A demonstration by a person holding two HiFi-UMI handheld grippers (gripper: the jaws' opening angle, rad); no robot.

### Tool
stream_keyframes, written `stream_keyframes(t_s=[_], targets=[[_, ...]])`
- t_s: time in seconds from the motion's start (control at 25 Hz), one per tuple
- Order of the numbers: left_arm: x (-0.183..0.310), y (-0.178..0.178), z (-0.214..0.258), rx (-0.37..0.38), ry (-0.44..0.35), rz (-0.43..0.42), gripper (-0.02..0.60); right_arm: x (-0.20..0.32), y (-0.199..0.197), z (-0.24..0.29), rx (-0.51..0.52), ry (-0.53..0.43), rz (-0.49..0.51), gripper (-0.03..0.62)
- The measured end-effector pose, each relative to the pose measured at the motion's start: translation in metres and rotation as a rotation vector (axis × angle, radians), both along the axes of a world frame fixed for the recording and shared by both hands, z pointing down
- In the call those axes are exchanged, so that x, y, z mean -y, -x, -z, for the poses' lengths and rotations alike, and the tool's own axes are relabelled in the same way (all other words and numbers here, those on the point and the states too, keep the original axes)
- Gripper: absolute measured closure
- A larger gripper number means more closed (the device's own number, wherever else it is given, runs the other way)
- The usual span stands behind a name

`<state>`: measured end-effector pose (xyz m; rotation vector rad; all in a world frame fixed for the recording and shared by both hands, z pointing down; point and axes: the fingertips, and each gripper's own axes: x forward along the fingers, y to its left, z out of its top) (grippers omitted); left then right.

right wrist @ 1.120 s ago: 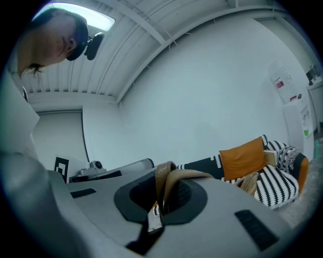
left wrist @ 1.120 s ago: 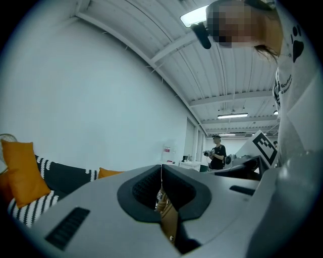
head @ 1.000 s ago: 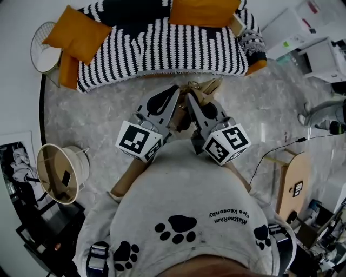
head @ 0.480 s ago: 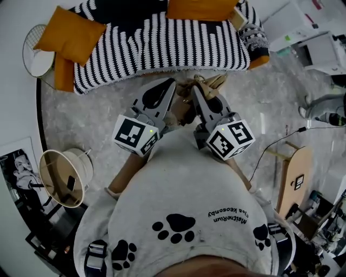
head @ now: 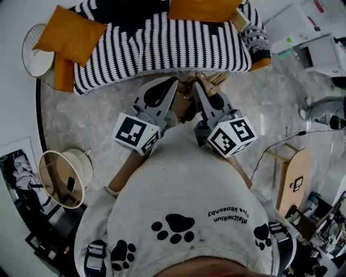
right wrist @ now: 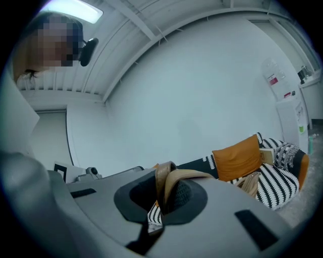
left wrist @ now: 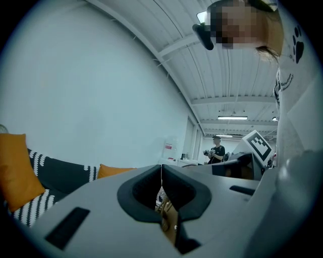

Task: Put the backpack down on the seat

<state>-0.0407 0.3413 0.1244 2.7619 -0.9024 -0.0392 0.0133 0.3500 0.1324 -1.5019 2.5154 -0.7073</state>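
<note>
The tan backpack (head: 187,106) hangs between my two grippers, just in front of the black-and-white striped sofa seat (head: 162,48), and most of it is hidden under them. My left gripper (head: 172,82) is shut, with a riveted tan piece of the backpack (left wrist: 167,219) pinched low in its jaws. My right gripper (head: 197,84) is shut on a looped tan strap (right wrist: 170,182) that rises between its fingers. Both point level at the sofa, side by side.
Orange cushions (head: 69,32) (head: 203,10) lie on the sofa. A white wire side table (head: 33,50) stands at the sofa's left end, with a round lamp shade (head: 58,174) nearer me. At the right are white cabinets (head: 316,40), a wooden board (head: 293,184) and a floor cable (head: 281,145).
Both grippers have carried the backpack a little closer to the sofa's front edge. Their jaws stay shut on it.
</note>
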Motion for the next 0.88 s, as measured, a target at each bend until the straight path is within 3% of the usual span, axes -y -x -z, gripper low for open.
stream_keyframes(t_s=[0.36, 0.88], targets=[[0.069, -0.002, -0.006, -0.009, 0.007, 0.043, 0.561, 0.068, 0.002, -0.005, 0.006, 0.006, 0.057, 0.562], [0.213, -0.015, 0.002, -0.025, 0.018, 0.143, 0.561, 0.213, -0.012, -0.001, 0.005, 0.035, 0.166, 0.56]])
